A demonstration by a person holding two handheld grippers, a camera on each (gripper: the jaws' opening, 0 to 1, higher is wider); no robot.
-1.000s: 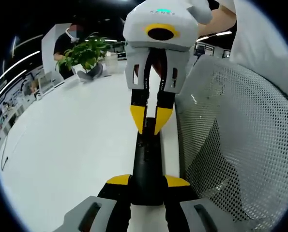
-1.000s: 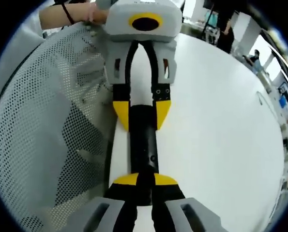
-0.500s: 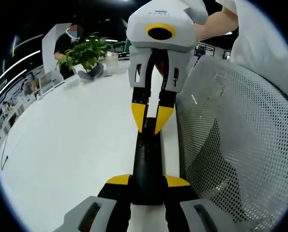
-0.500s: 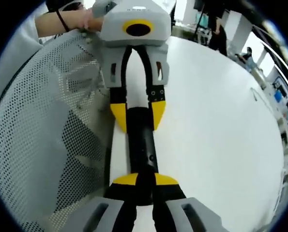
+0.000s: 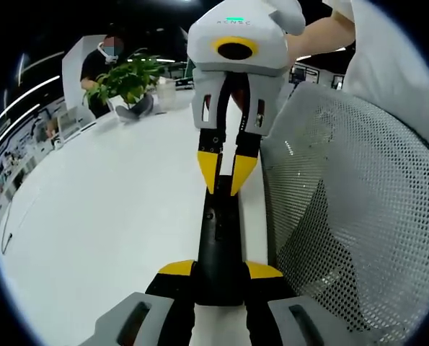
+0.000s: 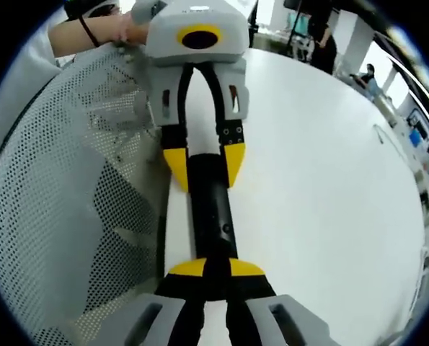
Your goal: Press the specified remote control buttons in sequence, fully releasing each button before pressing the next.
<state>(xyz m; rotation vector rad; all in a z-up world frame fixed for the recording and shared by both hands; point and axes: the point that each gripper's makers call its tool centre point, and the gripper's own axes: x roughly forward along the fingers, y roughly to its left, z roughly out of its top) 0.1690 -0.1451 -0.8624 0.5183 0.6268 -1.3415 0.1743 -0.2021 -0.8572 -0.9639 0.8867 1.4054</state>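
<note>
A: Where is the remote control (image 5: 219,241) relative to your tongs?

B: It lies lengthwise between the two pairs, a long black bar on the white table (image 5: 106,216). In the left gripper view your left tongs (image 5: 219,269) are clenched on its near end, yellow tips pressed to either side of it. The far end runs up to the right tongs (image 5: 225,173), which come in from the top of that view.

A: And the right pair, what are they doing?

B: In the right gripper view your right tongs (image 6: 214,268) meet over the remote control (image 6: 211,216) at its near end, yellow tips close together. I cannot tell whether they grip it or just rest on top of it. The left tongs (image 6: 200,167) face you from the far end, yellow tips straddling the black body.

A: What sits beyond the tongs?

B: Just beside the remote, along the table edge, is a grey mesh chair back (image 5: 344,209); in the right gripper view the same mesh (image 6: 77,180) lies to the left of your tongs. Your hand (image 6: 127,29) shows behind the left tongs. Well past the right tongs, across the table, stands a green potted plant (image 5: 126,81), with a person (image 5: 102,61) seated behind it
</note>
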